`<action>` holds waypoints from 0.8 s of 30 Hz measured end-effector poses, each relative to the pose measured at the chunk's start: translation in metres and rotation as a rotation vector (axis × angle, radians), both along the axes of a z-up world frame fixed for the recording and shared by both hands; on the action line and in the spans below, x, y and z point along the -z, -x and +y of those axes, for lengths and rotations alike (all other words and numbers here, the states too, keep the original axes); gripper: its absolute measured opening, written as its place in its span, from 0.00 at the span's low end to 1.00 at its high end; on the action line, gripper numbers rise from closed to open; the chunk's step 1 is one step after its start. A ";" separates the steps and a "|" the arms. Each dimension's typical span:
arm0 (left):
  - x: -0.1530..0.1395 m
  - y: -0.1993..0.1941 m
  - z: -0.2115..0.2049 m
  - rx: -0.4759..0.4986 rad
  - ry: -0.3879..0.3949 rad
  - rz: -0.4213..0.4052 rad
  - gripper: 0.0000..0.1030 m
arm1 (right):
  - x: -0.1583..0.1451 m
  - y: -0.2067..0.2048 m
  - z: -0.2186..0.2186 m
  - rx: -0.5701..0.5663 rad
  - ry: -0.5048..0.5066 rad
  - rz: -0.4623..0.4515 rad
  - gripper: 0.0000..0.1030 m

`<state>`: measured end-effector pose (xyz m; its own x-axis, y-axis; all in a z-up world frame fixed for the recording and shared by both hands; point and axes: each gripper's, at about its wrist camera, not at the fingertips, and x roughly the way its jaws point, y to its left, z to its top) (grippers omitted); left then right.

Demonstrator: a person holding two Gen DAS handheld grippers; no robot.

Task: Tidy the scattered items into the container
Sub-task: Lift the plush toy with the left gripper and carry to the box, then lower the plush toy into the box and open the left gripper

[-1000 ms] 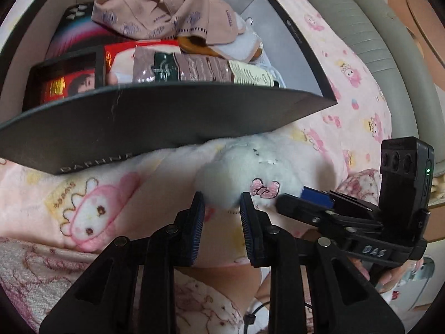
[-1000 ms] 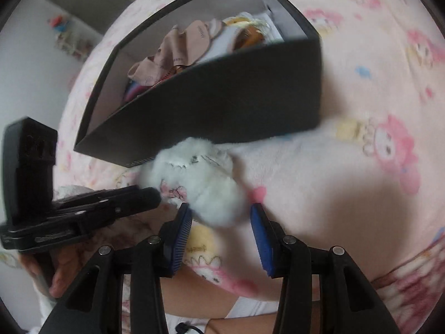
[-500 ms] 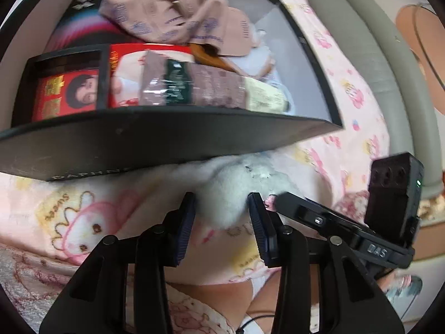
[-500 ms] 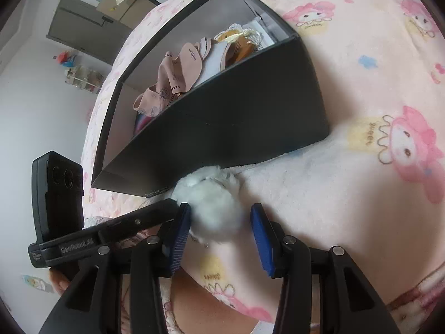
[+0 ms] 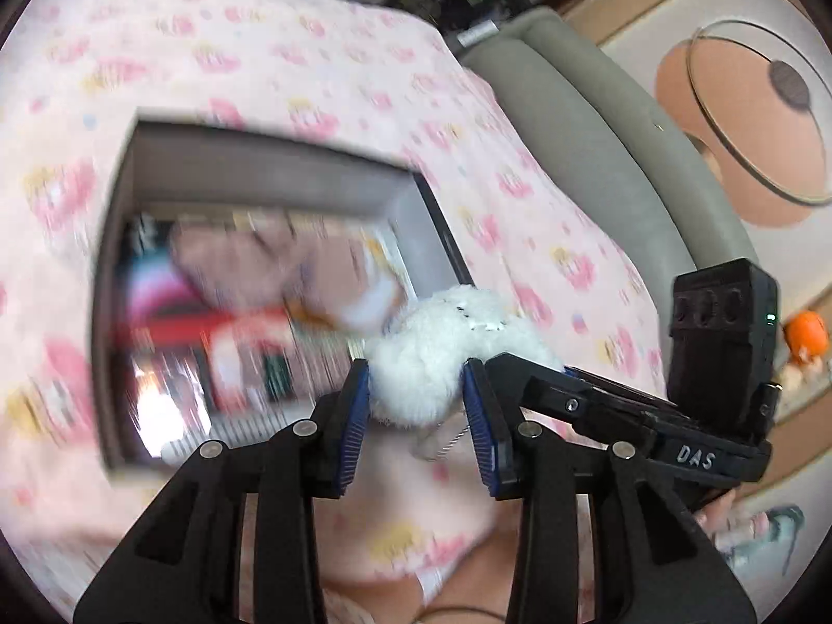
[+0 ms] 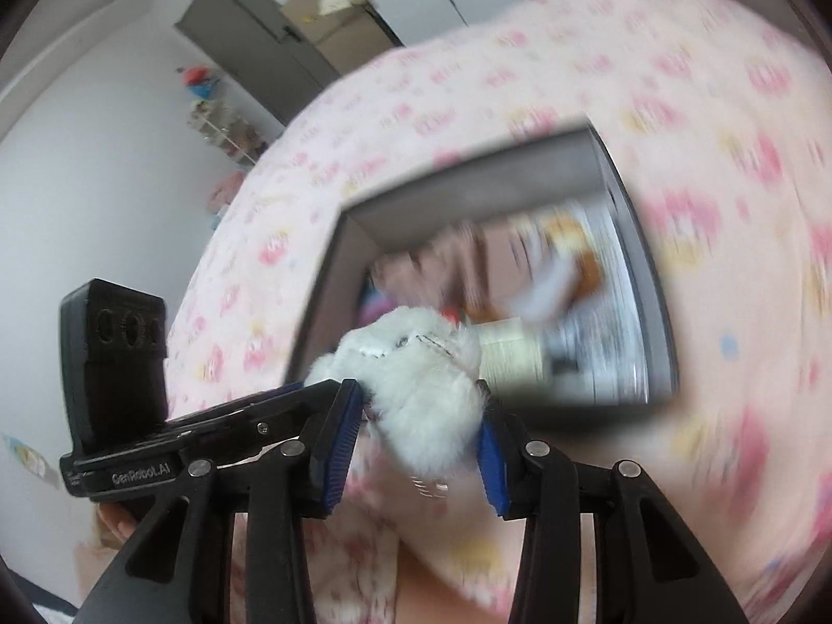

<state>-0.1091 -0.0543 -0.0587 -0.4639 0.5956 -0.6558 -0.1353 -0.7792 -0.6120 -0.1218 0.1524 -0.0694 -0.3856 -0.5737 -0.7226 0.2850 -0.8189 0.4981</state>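
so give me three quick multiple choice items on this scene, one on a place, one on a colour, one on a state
1. Where is the white plush toy?
A. lying on the blanket beside the box
B. held up between both tools, in front of the open box
C. at the bottom of the box

2. What colour are the tools' pads?
A. blue
B. red
C. yellow

3. What state is the dark box in?
A. closed with a lid
B. open and empty
C. open, with items already inside

Answers:
1 B, the left tool and right tool both pinch the toy clear of the pink blanket.
2 A, blue pads show in both views.
3 C, no lid, and blurred clothing and packets lie inside.
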 end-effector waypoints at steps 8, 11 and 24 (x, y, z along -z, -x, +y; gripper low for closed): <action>0.030 0.117 -0.013 -0.089 0.044 -0.119 0.34 | 0.012 0.110 -0.036 -0.055 -0.144 -0.020 0.37; 0.058 0.146 -0.006 -0.092 0.076 -0.187 0.34 | 0.038 0.140 -0.031 -0.050 -0.150 -0.086 0.37; 0.089 0.153 -0.007 -0.223 0.199 -0.219 0.33 | 0.068 0.159 -0.009 0.064 -0.237 -0.071 0.37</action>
<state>-0.2619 -0.0611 -0.1475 -0.4033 0.3461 -0.8471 0.1690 -0.8816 -0.4407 -0.2806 0.1438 -0.1378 -0.3593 -0.3611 -0.8605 0.1998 -0.9305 0.3070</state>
